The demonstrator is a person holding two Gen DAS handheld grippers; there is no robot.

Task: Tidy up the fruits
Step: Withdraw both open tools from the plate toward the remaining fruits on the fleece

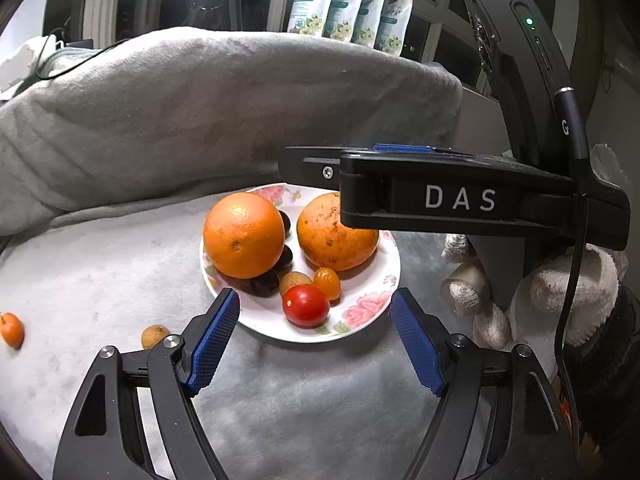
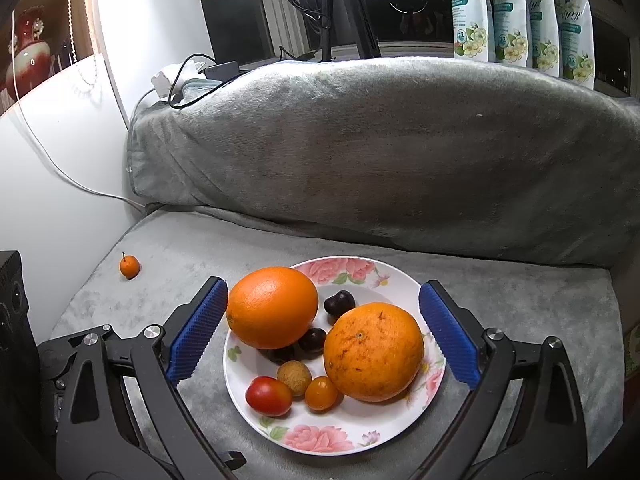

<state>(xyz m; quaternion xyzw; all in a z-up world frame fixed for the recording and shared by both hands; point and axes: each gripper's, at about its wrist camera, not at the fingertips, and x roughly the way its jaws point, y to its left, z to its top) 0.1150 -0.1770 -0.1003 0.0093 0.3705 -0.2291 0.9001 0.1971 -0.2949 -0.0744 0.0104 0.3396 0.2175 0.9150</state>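
Both tongs gape empty: the left gripper (image 1: 315, 334) and right gripper (image 2: 323, 330) flank the plate (image 2: 320, 440) mid-cushion, holding two oranges (image 2: 374, 352) and small fruits. A kumquat (image 2: 129, 267) lies near the cushion's left edge; a blanket roll (image 2: 380, 152) stands behind.

Left tongs (image 1: 315, 312): blue pads spread wide, nothing between them. Right tongs (image 2: 323, 330): blue pads spread wide, nothing gripped; body held level by white-gloved hand (image 1: 560, 300).
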